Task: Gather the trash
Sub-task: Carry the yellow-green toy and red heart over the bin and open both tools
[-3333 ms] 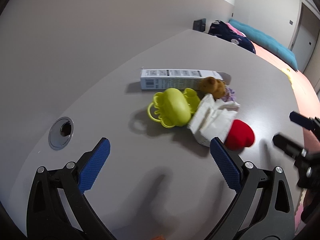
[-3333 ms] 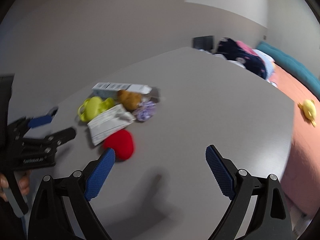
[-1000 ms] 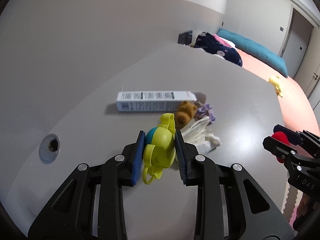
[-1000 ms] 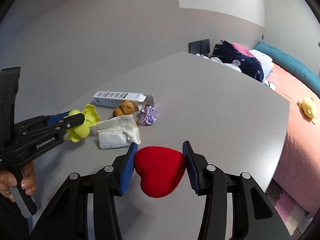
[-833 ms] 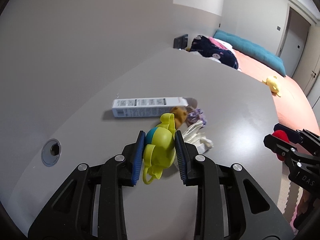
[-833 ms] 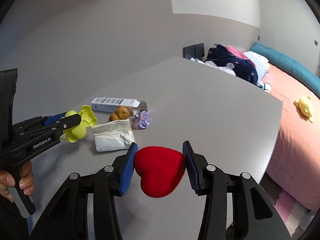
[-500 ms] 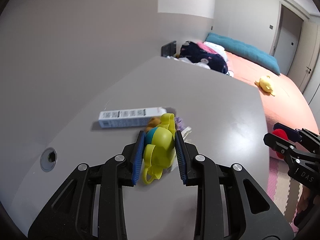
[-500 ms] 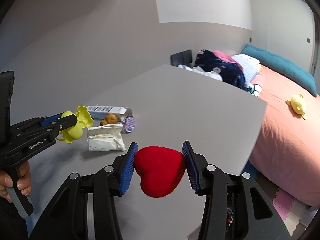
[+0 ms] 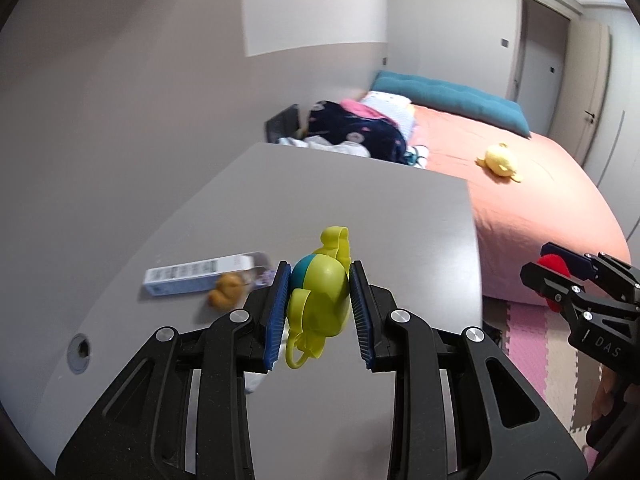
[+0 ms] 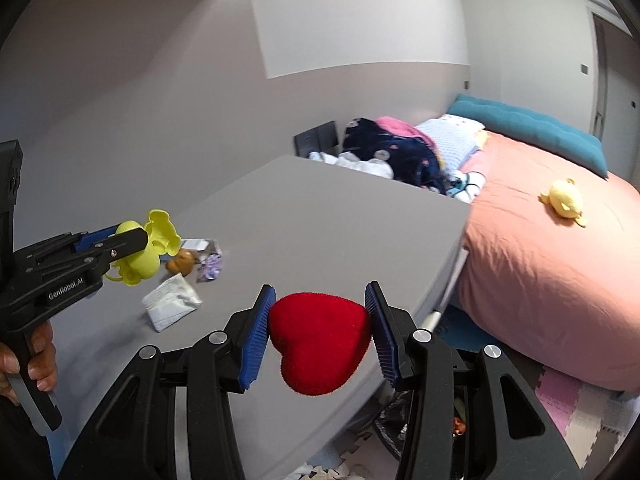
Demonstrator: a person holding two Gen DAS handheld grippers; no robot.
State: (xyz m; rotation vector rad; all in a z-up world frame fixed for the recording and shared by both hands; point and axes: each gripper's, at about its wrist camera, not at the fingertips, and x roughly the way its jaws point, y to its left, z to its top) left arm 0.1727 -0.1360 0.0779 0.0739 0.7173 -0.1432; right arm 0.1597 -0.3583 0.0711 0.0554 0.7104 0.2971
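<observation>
1. Left wrist view: left gripper (image 9: 318, 294) clamped on a yellow-green toy (image 9: 318, 296), both blue pads pressing its sides, raised above the grey table (image 9: 360, 208).
2. Right wrist view: right gripper (image 10: 318, 322) clamped on a red heart (image 10: 320, 342), held over the table's near-right edge.
3. Table's right edge and far corner bare; beyond that edge a bed with a salmon cover (image 10: 540, 264), then pink foam floor mats (image 9: 524, 328).
4. Left of the table, only plain wall.
5. Lying on the table's left part: white carton (image 9: 200, 274), brown plush (image 10: 182, 262), purple crumpled piece (image 10: 210, 268), white tissue pack (image 10: 172, 306), close together.
6. Below the table's near-right edge, behind the right gripper: dark bin with a black liner (image 10: 394, 416), contents too hidden to tell.
7. Person's hand (image 10: 36, 360) on the left gripper's handle.
</observation>
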